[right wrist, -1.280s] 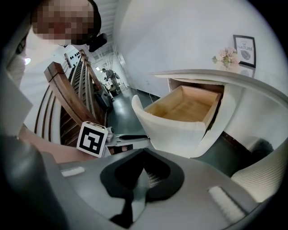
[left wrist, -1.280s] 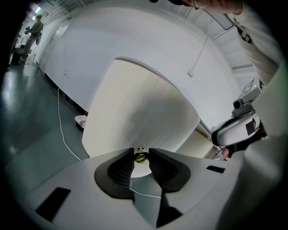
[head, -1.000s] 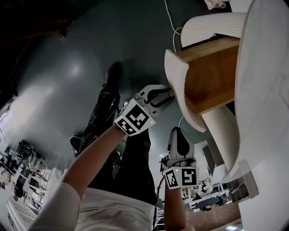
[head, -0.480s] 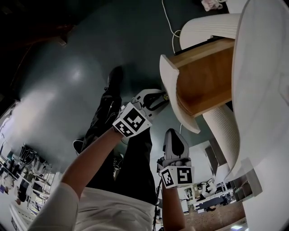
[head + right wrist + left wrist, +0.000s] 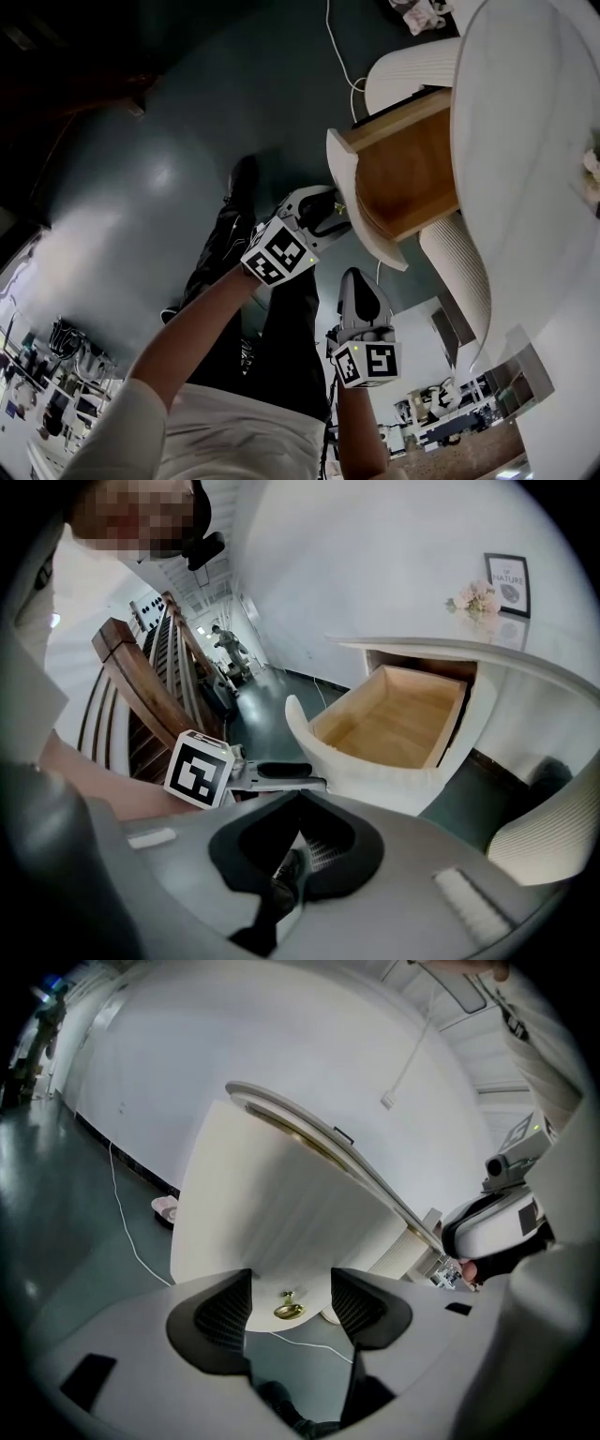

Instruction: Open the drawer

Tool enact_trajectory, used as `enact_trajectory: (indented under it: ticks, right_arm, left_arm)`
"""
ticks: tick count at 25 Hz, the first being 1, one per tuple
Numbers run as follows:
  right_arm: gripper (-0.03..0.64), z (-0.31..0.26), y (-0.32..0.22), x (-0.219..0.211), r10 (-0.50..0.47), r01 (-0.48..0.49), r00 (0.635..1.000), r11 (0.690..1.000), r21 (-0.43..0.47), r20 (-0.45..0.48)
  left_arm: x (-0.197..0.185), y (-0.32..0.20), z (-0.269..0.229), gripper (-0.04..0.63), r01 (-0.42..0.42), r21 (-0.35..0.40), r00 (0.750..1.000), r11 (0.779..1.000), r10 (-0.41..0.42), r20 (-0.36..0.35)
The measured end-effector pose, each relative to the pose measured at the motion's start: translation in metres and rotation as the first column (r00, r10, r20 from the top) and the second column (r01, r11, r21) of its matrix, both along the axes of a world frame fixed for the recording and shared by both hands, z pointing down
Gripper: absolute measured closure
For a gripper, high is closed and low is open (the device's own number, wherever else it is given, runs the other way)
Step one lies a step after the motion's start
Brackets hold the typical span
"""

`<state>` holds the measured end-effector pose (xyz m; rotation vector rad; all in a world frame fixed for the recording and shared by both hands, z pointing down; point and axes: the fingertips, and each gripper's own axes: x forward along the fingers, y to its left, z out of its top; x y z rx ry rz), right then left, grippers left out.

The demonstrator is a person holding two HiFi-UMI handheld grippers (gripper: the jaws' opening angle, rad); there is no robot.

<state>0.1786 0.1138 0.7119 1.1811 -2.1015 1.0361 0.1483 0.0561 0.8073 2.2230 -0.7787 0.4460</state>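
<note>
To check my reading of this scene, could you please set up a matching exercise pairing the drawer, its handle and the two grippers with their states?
Things:
1 drawer
2 handle
3 left gripper
4 right gripper

States:
A jaws together
B pulled out
C gold-coloured
D jaws apart

Pairs: 1-B, 2-C, 3-D, 4-A.
The left gripper's jaws have just been opening; the handle shows between them, untouched.
</note>
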Motion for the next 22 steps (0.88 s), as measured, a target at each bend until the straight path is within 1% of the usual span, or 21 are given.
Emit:
enact_trajectory:
  ticks: [3,8,15,22]
  right_arm:
    - [0.606,-0.015,-0.004,-0.001,0.018,-0.018,1.000,1.000,0.013,-0.001]
    - [0.606,-0.047,-0.011,0.002,0.080,-0.080,0.997,0.996,0.032,0.007]
    - [0.606,-0.104,-0.030,0.006,0.112,-0.112,0.994,0.991,0.071,0.003]
    - [0.606,-0.179,-0.058,0.002,0.126,-0.126,0.992,0.980,0.153,0.011]
  left_arm:
    - [-0.008,0.002,-0.016,0.345,-0.012,0.000,1.000,1.000,0.012,0.014]
    - [-0.020,0.007,-0.057,0.345,-0.033,0.012,0.999,0.999,0.033,0.027]
    - [-0.027,-0.002,-0.133,0.345,-0.069,0.047,0.997,0.997,0.067,0.042]
    - [-0.046,-0.017,-0.215,0.345,-0.091,0.083,0.994,0.992,0.086,0.064]
